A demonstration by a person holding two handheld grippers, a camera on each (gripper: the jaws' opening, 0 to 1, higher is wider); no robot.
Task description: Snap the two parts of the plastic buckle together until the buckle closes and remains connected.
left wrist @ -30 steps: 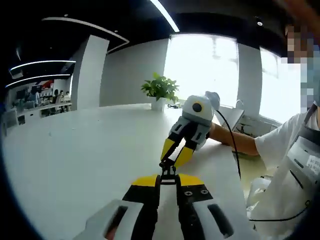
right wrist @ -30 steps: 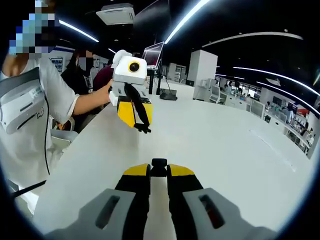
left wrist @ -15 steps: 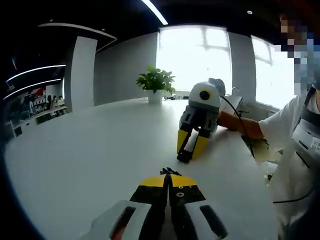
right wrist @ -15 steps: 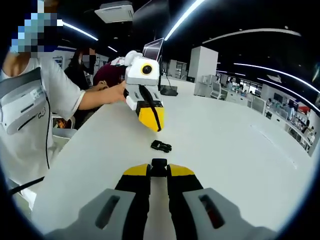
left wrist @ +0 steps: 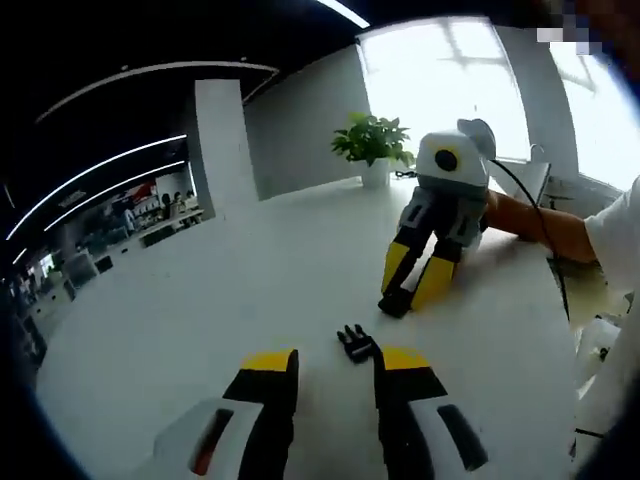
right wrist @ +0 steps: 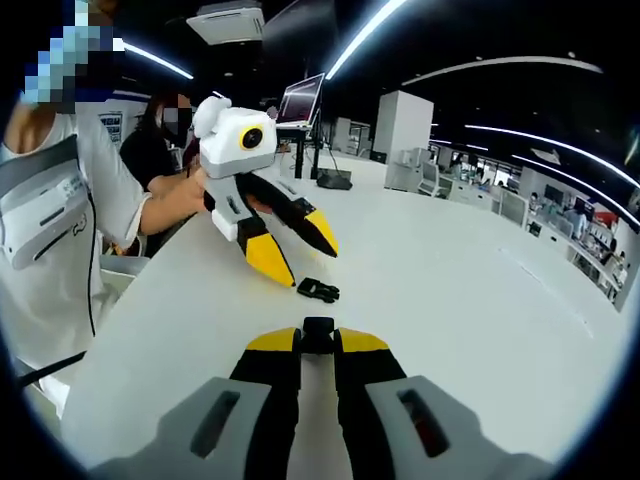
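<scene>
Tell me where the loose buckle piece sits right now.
In the left gripper view the black buckle piece lies on the white table, just ahead of the open left gripper, toward its right jaw.

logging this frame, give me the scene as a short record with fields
surface: white table
left gripper: open, jaws apart above the table
right gripper: shut on a black buckle part
loose buckle part: black, lying on the table between the two grippers
buckle state: two parts apart, not yet snapped together
background: potted plant at the table's far edge, laptop behind
</scene>
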